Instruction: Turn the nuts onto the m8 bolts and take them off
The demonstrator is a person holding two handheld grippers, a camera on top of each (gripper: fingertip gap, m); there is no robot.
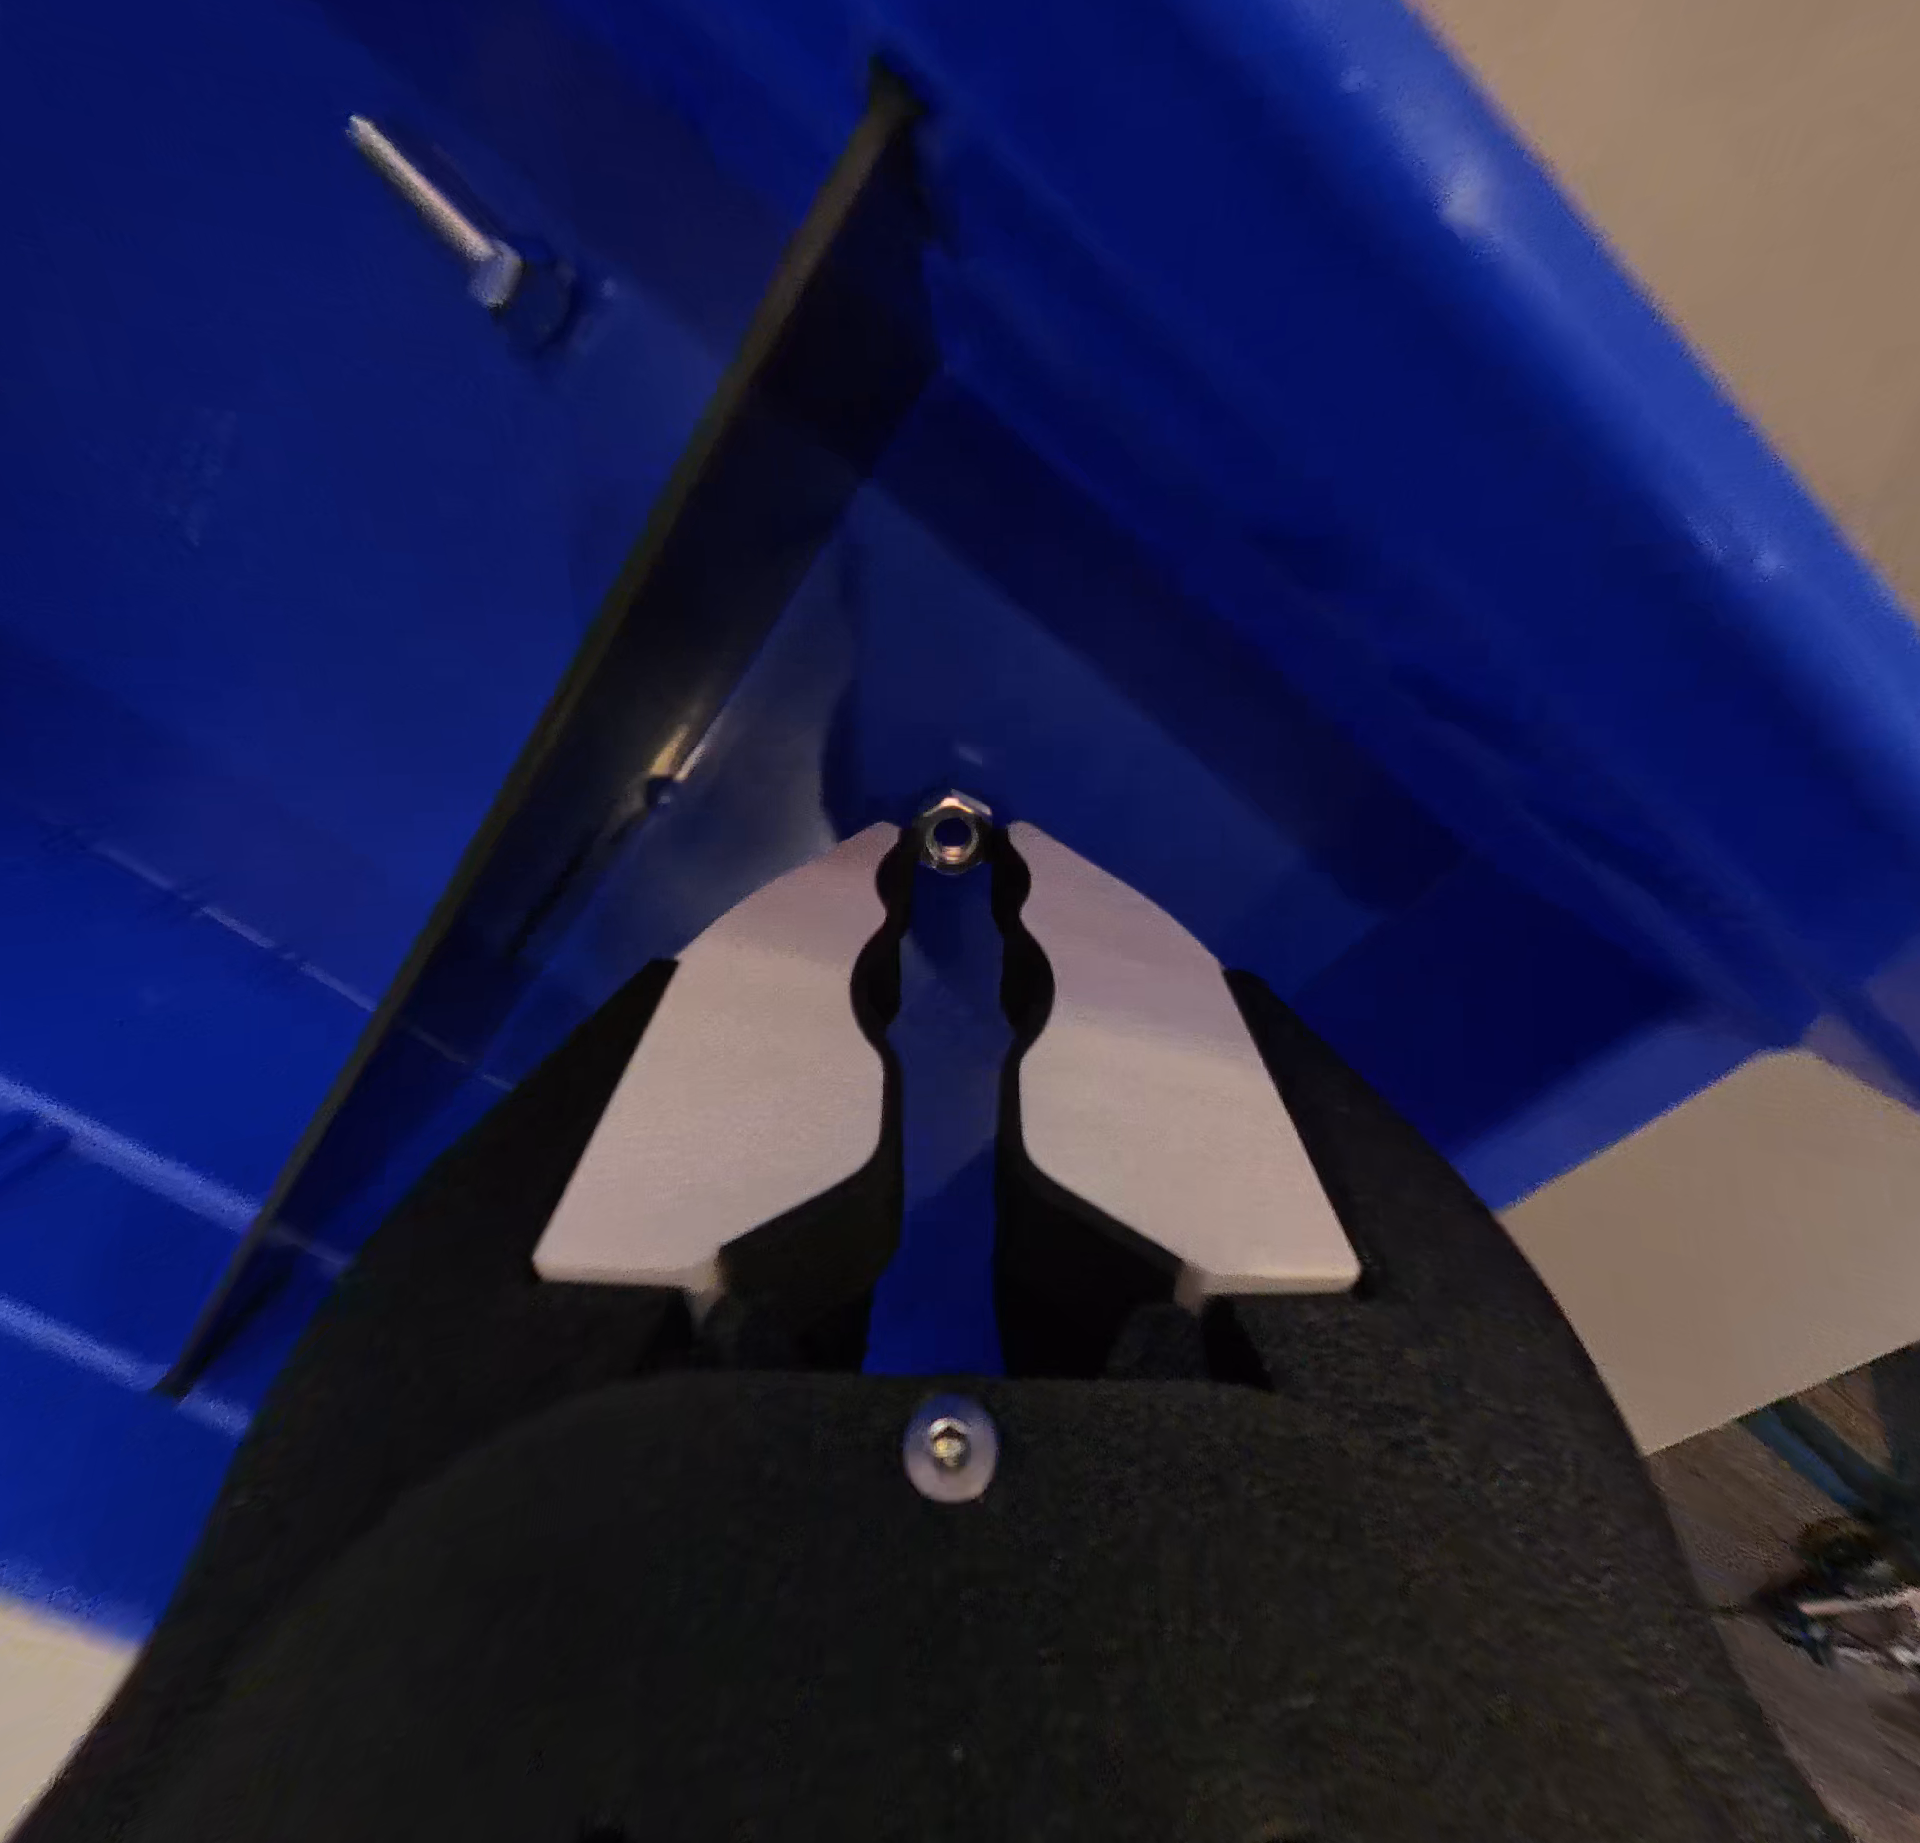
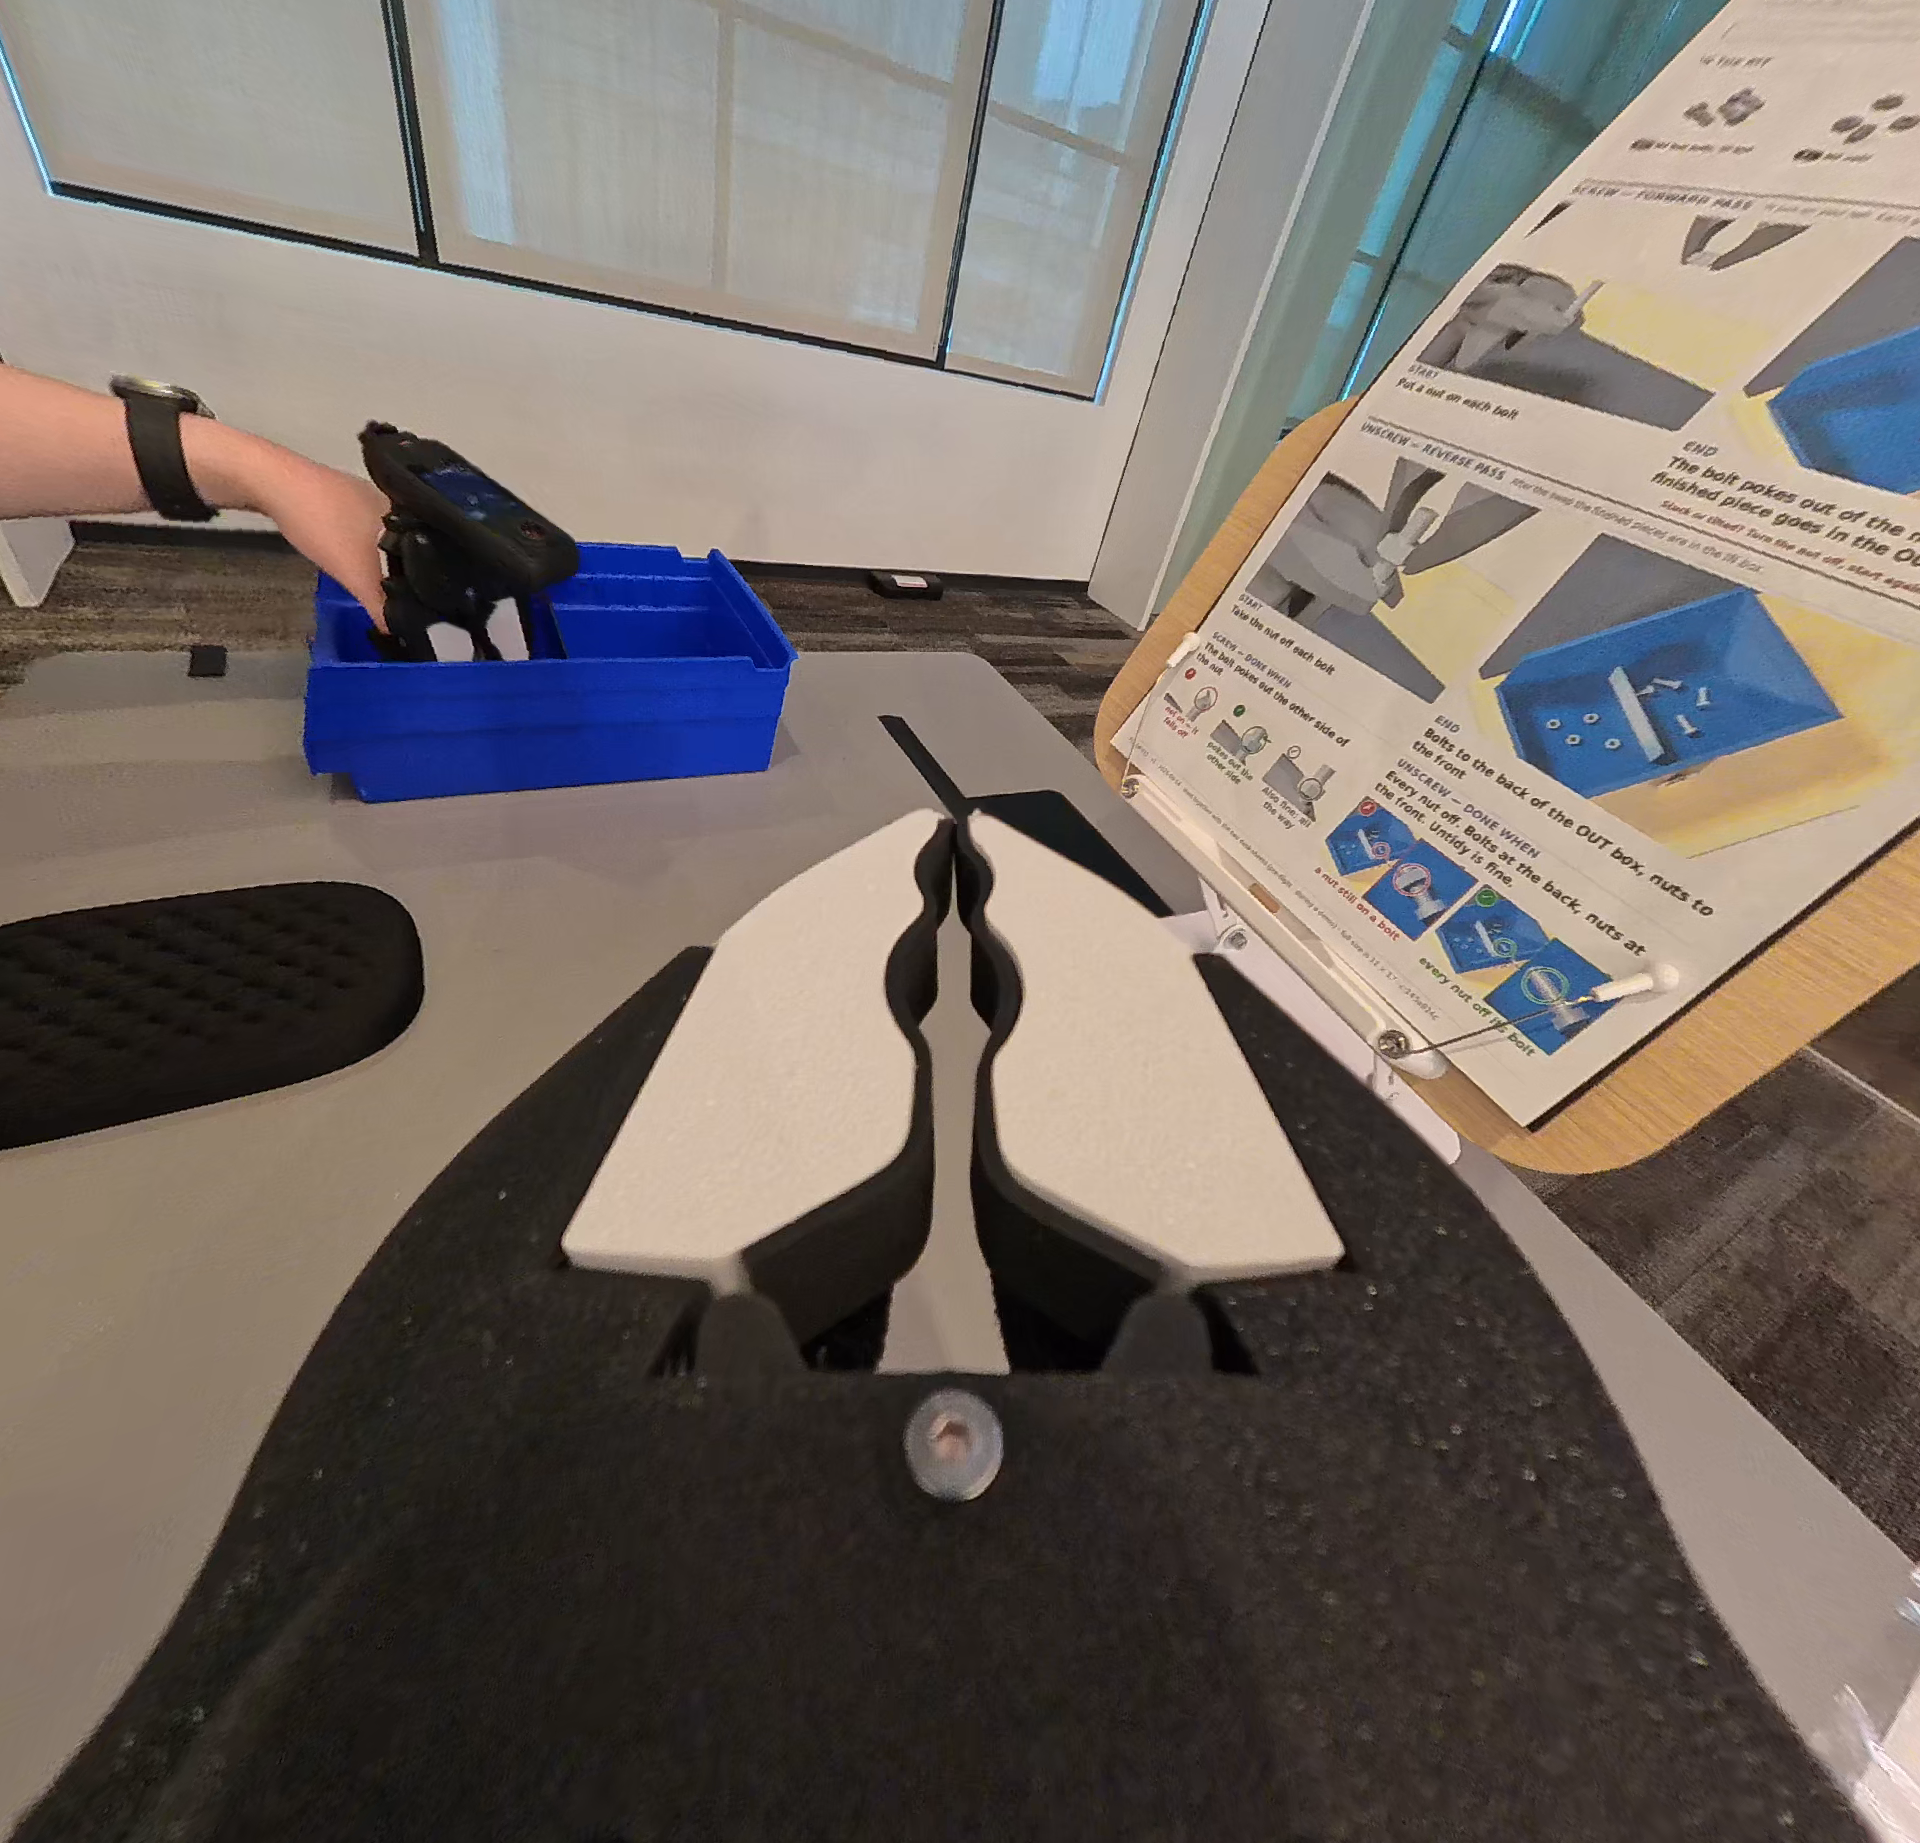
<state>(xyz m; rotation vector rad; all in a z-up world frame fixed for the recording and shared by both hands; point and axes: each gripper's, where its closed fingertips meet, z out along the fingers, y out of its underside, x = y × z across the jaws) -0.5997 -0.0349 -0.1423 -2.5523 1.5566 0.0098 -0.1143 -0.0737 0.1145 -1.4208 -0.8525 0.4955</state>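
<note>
— Two hand-held grippers, where are they?

— My left hand-held gripper is down inside the blue bin, pinching a nut at its tips. A black divider runs close on the left, the bin's wall close on the right; one bolt lies past the divider.

— And the other?

— My right hand-held gripper is clenched on nothing, over bare counter, well apart from the bin. An instruction board stands just to its right.
</note>
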